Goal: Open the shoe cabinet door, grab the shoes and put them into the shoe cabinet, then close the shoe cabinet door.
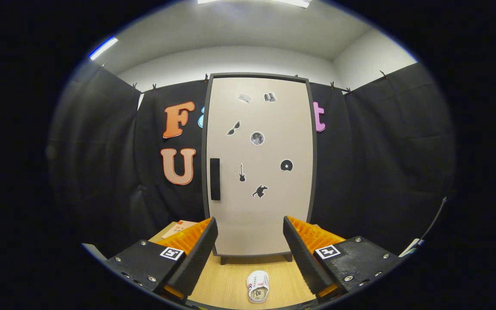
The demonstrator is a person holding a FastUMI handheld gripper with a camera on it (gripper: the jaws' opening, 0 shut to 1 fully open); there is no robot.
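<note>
Cabinet (258,172) closed; fingers (250,249) spread, empty.

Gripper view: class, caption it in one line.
Open gripper faces the closed shoe cabinet door, a white shoe on the wooden floor between its fingers.

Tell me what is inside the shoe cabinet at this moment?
It cannot be seen: the shoe cabinet has its door shut. One white shoe lies on the wooden floor before it, between the gripper's open jaws, untouched.
</note>
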